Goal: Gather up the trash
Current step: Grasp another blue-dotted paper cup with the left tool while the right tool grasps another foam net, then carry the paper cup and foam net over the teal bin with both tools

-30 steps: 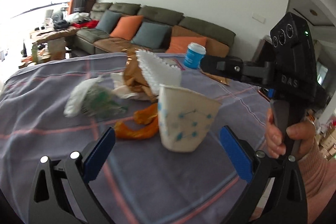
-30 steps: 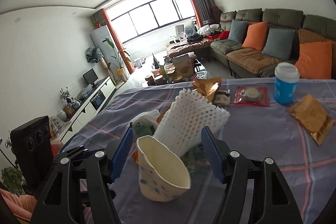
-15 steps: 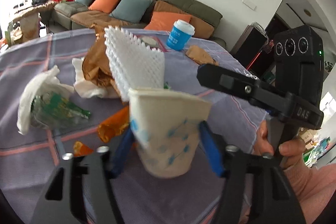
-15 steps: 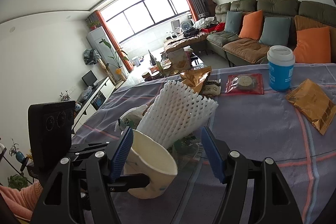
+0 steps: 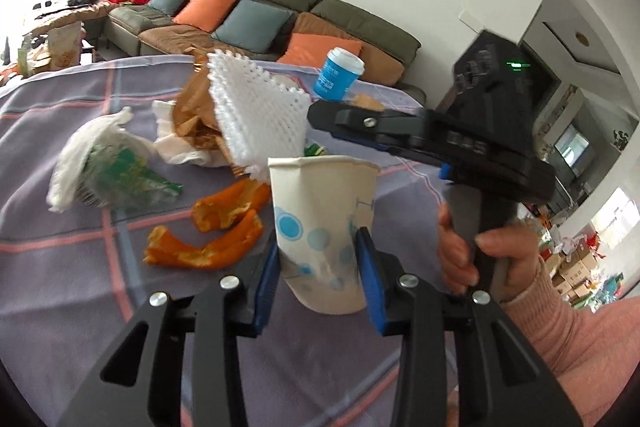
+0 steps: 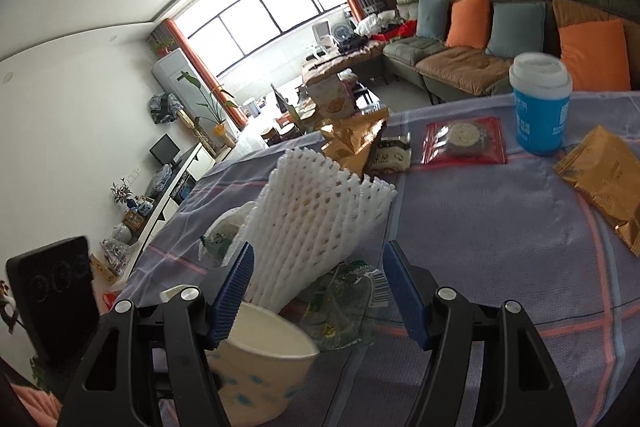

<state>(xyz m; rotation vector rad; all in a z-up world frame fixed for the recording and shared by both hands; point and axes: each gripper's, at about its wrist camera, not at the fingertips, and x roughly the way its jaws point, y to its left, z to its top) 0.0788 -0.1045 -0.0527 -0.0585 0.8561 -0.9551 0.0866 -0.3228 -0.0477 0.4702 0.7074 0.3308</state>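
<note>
A white paper cup (image 5: 320, 203) with blue dots stands between the blue pads of my left gripper (image 5: 318, 267). Its jaws are closing and the pads press on the cup's lower sides. The right wrist view shows the same cup (image 6: 260, 355) at the bottom left. A white foam fruit net (image 6: 316, 219) leans up just beyond my right gripper (image 6: 320, 287), which is open with nothing pinched. Orange peel (image 5: 212, 227), a plastic wrapper in white tissue (image 5: 108, 171) and a crumpled brown bag (image 5: 196, 115) lie behind the cup.
On the checked tablecloth (image 5: 60, 267), a blue lidded cup (image 6: 540, 107) stands at the far side beside a red snack packet (image 6: 464, 141) and a gold packet (image 6: 604, 175). A hand in a pink sleeve (image 5: 492, 251) holds the right gripper's handle. A sofa lies beyond.
My left jaws went from wide open to closed around the paper cup, which now sits tilted between the pads. The right gripper has sunk closer to the foam net.
</note>
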